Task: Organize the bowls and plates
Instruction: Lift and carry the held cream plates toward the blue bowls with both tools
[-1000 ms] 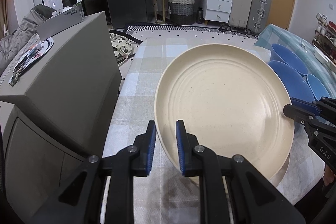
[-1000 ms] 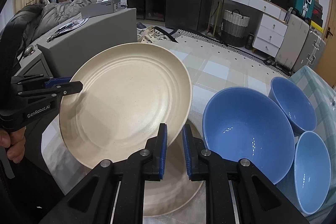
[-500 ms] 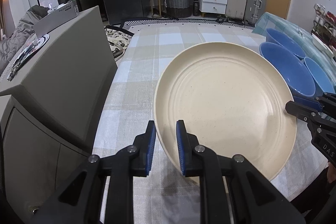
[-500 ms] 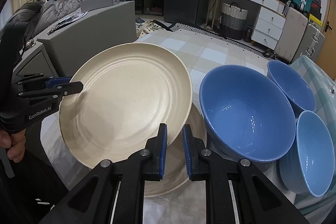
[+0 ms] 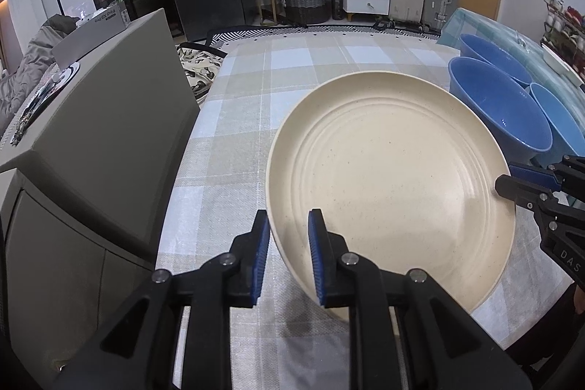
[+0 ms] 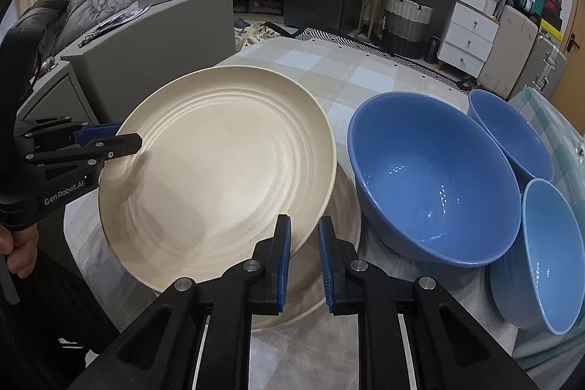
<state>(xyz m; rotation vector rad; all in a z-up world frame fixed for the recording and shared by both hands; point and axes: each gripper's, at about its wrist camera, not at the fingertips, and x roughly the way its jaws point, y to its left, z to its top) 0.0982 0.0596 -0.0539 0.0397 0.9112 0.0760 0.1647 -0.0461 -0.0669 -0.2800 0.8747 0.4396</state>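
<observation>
From the left wrist, the left tool [image 5: 289, 256] pinches the near rim of a cream plate [image 5: 387, 185], held tilted above the checked tabletop [image 5: 285, 83]. From the right wrist, the right tool [image 6: 304, 256] clamps the opposite edge, with a second cream plate [image 6: 343, 243] lying just beneath and three blue bowls [image 6: 431, 178] beside. Lowering both sides evenly, centred over the lower plate, looks the surest way to stack it.

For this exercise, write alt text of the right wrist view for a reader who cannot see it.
Two grippers, right and left, hold a cream plate by opposite rims above a second plate. Three blue bowls sit to its right on a checked cloth.
</observation>
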